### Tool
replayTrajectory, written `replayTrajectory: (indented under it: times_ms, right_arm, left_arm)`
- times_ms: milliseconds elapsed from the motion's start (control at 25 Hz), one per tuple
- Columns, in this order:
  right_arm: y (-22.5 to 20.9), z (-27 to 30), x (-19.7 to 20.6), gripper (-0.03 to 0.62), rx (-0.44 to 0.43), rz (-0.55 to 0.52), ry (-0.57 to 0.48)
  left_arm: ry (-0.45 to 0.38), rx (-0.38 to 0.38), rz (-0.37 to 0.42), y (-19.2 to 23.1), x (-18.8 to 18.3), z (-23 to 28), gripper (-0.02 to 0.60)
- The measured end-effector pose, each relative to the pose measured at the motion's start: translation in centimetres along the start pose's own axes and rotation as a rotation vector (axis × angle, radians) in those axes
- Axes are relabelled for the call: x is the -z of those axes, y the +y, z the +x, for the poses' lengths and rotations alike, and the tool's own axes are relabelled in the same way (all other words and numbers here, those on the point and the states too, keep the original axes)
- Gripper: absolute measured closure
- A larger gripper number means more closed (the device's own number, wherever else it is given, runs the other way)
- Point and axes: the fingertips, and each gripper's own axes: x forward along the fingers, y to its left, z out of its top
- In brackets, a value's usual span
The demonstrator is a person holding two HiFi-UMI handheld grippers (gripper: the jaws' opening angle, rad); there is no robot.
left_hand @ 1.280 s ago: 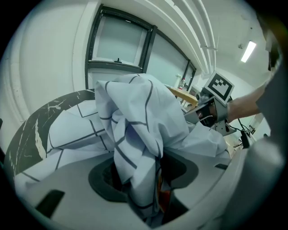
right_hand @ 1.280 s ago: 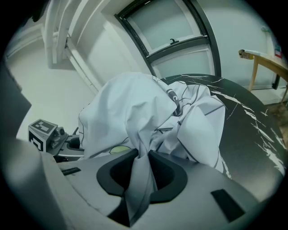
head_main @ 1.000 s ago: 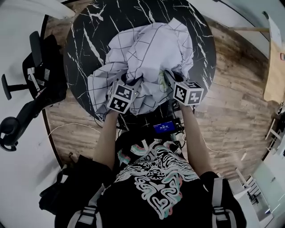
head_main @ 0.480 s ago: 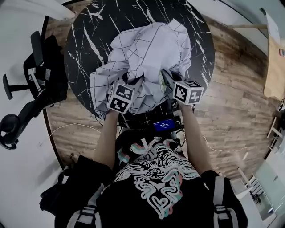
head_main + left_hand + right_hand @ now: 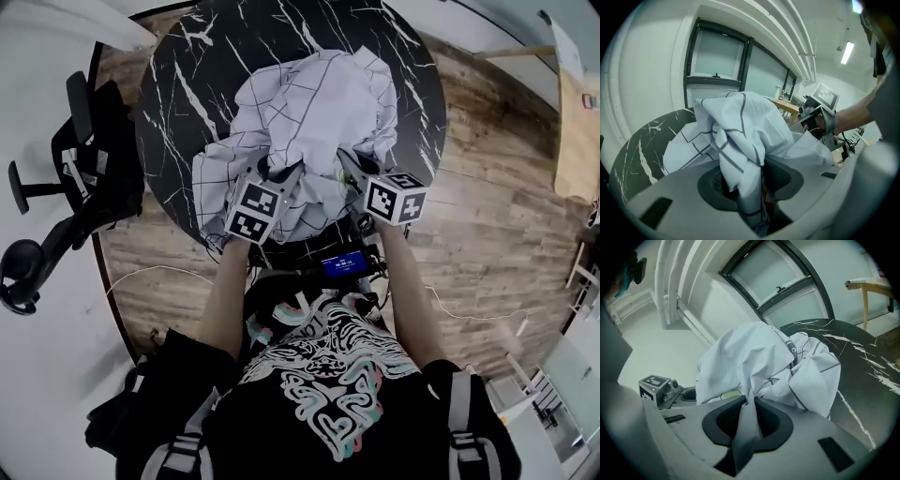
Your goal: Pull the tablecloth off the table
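Two grips are in play. Our left gripper (image 5: 751,190) is clenched on a thick twisted fold of the tablecloth (image 5: 740,131), the fabric running down between its jaws. Our right gripper (image 5: 744,425) is likewise clamped on a thinner pleat of the same cloth. Just ahead of both grippers the white, dark-gridded cloth stands heaped in a crumpled mound. Its far folds, and a flap out to the left of the left gripper, lie on the round black marble-patterned table (image 5: 187,66). Around the mound the tabletop is bare.

We judge the pull to be well along: the cloth is bunched but not yet clear of the table. To do it well, we would hold both pinches firm and draw the two grippers back toward our body together, at a matching pace, so neither pleat slides out. Raising the bundle a little should let the trailing flap clear the near rim rather than drag across it. The right pinch looks thinner, so it is the likelier one to slip.

As for writing, each gripper's cube (image 5: 255,211) shows only black-and-white square markers, no letters. Below the grippers, near our chest, a small blue screen (image 5: 344,265) carries text too small to read. The print on our shirt (image 5: 328,375) is a swirling pattern with no words we can make out.
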Motion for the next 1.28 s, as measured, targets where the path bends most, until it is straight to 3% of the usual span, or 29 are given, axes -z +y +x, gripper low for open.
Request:
replayTrajectory:
  times_ms: [1280]
  right_arm:
    - [5.3,-4.7,-3.7,0.536,-0.039,-0.094,-0.148]
  left_arm:
    - [-0.142,-0.033,0.095,-2.6,-5.9,-5.1,0.417]
